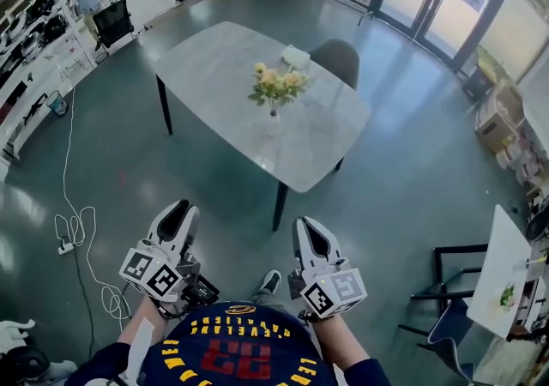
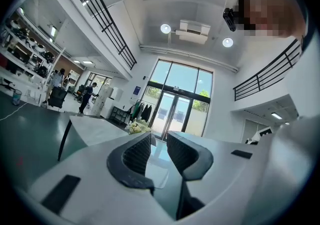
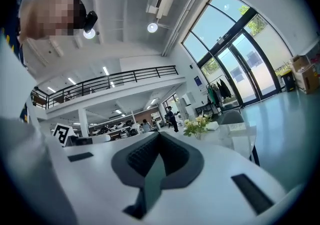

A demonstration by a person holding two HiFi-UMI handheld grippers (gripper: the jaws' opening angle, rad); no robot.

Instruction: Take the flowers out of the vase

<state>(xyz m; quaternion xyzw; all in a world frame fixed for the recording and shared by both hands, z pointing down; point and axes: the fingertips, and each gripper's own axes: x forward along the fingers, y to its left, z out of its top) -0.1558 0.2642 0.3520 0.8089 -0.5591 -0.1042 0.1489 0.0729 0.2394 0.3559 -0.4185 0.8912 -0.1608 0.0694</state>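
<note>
Yellow flowers (image 1: 276, 82) stand in the white vase (image 1: 273, 124) mid-worktop (image 1: 214, 58), well apart from both tools. The left tool (image 1: 179, 207) holds its jaws apart on nothing; the right tool's (image 1: 305, 226) are together. Approach seems the step in hand. The next move calls for parted jaws around the stems.

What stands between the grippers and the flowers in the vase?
Nothing visible. Only floor and table lie between the left gripper, the right gripper and the flowers in their vase; the chair and box stand beyond.
</note>
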